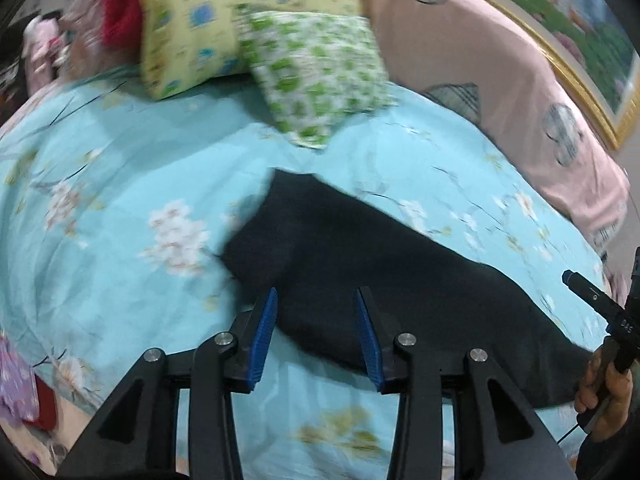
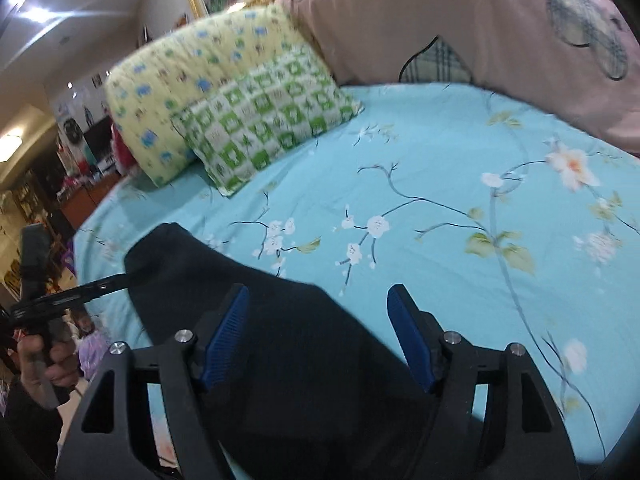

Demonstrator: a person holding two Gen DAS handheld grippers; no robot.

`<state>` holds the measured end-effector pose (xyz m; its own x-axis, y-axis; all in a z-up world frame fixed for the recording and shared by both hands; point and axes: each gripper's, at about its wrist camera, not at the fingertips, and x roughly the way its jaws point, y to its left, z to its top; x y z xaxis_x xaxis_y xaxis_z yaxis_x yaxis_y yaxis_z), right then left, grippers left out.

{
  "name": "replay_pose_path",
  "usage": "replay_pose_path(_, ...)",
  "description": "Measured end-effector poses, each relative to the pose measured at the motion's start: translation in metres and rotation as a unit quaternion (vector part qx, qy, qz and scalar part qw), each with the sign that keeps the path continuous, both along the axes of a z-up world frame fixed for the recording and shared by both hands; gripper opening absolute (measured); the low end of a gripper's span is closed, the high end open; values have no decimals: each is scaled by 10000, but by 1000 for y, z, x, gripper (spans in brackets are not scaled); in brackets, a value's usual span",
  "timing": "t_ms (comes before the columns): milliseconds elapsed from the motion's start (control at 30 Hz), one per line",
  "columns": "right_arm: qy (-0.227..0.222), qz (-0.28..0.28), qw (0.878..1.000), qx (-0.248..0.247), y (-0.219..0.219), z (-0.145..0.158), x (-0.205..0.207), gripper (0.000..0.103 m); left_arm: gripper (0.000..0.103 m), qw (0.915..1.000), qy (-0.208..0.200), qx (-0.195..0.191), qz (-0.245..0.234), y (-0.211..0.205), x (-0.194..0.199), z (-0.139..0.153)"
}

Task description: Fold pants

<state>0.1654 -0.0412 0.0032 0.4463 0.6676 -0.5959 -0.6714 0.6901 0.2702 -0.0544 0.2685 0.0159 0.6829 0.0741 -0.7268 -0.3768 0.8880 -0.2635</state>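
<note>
Left wrist view: the left hand-held gripper (image 1: 316, 300) fills the lower middle of the frame, its two blue pads spread apart with nothing pinched between them; it hangs released above the near edge of the pants (image 1: 384, 280). The pants are dark, lying flat as a long folded band that runs from the centre of the frame down to the lower right, on a bed (image 1: 120, 168) covered by a turquoise sheet with white blossoms. In the upper middle lie a yellow pillow (image 1: 192, 20) and, partly over it, a green-checked pillow (image 1: 316, 76). A pink quilt (image 1: 500, 72) curves along the upper right. At the right edge a hand (image 1: 608, 396) grips the handle of the other black tool.

Right wrist view: the right hand-held gripper (image 2: 318, 300) sits in the lower middle, pads wide apart and gripping nothing. The pants (image 2: 280, 340) spread beneath it, from the left centre to the bottom of the frame; its left pad stands over the cloth, its right pad over bare sheet (image 2: 440, 160). The two pillows (image 2: 260, 120) lie in the upper left, the pink quilt (image 2: 460, 20) across the top right. At the left edge a hand (image 2: 44, 364) holds the other tool, whose tip reaches the far end of the pants.
</note>
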Motion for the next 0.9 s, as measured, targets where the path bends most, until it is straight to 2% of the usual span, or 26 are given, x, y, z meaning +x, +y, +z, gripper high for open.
replay_pose_path(167, 84, -349, 9991, 228, -48, 4, -28, 72, 49, 9978, 70, -89, -647, -51, 25, 8)
replay_pose_path(333, 114, -677, 9972, 282, -88, 1, -59, 72, 51, 9901, 214, -147, -1377, -109, 51, 4)
replay_pose_path(600, 287, -1609, 9856, 429, -172, -5, -105, 72, 54, 9683, 301, -82, -2477, -202, 77, 6)
replay_pose_path(900, 574, -2612, 9604, 785, -240, -15, -141, 72, 58, 9429, 253, -119, -3320, -276, 95, 15)
